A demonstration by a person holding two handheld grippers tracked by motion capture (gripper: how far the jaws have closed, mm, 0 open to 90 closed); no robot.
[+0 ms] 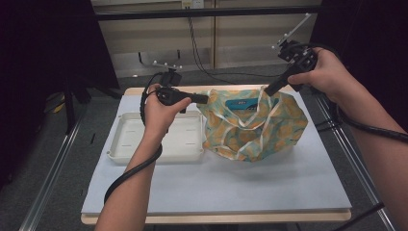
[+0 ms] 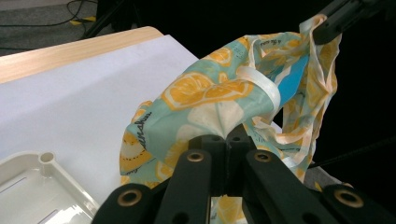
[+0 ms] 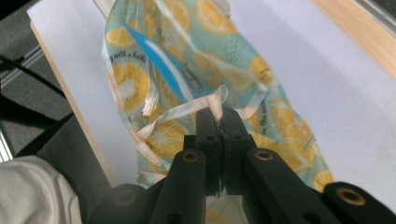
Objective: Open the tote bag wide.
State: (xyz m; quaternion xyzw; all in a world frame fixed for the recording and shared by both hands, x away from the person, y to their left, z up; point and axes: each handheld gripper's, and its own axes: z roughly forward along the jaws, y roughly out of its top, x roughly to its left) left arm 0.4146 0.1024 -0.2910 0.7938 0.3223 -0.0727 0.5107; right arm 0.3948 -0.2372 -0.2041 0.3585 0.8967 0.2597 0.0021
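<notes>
A teal cloth bag (image 1: pixel 255 127) printed with lemon slices and trimmed in white stands held up over the white mat. My left gripper (image 1: pixel 204 98) is shut on the bag's left rim, with the fabric (image 2: pixel 205 93) bunched at its closed jaws (image 2: pixel 227 137). At the bag's upper right, my right gripper (image 1: pixel 267 90) is shut on the white handle strip (image 3: pixel 210 100), which is pinched at its tips (image 3: pixel 221 112). The bag's mouth is spread between the two grippers. A blue packet (image 1: pixel 243 103) lies inside the bag (image 3: pixel 187 70).
A shallow white plastic tray (image 1: pixel 120 144) sits on the mat left of the bag, under my left hand. The white mat (image 1: pixel 240 183) covers a wooden table (image 1: pixel 211 219). Metal rails run along both sides, and a cable hangs at the back.
</notes>
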